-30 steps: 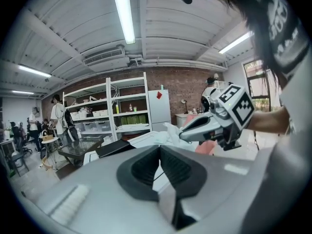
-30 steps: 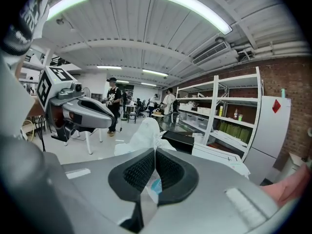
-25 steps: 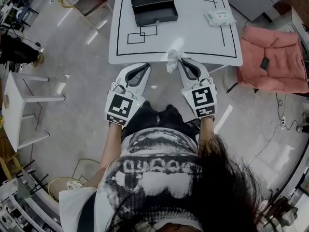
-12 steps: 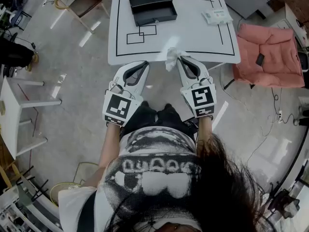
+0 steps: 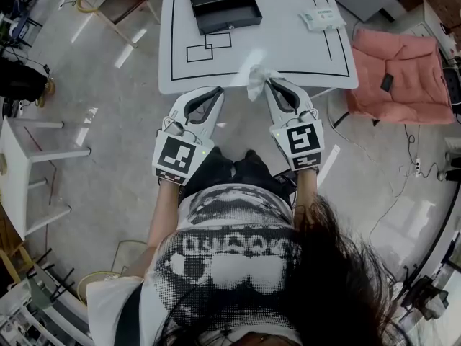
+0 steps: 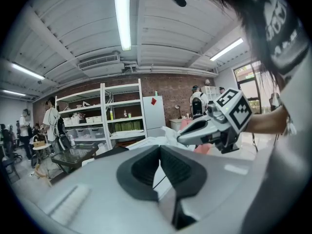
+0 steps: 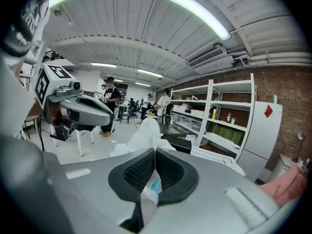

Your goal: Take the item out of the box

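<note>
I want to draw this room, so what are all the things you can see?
table: one, white with black lines, top of the head view
box: one, black, table's far side, left
packet: one, white, table's far side, right
crumpled item: one, white, table's near edge
soft seat: one, pink, right of the table
side table: one, white, far left
left gripper: one, grey-white, fingers together, empty
right gripper: one, grey-white, fingers shut on the crumpled item

Black box (image 5: pixel 220 3), white item (image 5: pixel 256 83), pink cloth (image 5: pixel 418 63)
</note>
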Available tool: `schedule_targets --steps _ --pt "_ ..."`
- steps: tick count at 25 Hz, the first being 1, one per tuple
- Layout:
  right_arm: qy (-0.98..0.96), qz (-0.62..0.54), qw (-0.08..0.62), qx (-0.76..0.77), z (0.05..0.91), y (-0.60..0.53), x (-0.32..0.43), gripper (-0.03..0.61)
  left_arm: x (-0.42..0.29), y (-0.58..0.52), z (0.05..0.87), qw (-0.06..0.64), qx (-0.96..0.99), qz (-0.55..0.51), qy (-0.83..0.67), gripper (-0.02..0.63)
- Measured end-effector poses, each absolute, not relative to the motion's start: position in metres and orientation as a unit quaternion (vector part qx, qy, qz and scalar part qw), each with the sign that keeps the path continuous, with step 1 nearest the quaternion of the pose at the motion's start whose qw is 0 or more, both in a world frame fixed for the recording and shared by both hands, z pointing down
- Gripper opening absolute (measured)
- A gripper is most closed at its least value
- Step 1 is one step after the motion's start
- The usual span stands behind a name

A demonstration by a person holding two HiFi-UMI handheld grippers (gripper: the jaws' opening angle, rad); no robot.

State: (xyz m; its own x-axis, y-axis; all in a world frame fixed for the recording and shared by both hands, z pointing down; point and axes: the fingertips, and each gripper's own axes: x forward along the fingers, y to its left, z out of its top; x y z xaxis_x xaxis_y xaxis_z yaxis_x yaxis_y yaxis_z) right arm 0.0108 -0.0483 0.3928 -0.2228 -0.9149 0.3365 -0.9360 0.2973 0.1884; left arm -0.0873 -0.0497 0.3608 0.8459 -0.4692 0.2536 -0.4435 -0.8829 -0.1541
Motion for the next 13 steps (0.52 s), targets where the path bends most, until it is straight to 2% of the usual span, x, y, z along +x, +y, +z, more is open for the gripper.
schedule_targets --steps 13 --pt "-0.780 0.023 0.195 0.594 0.3931 -0.0545 0.0143 0.012 -0.0821 -0.0518 0.3623 0.048 -0.963 -0.141 0.225 0.000"
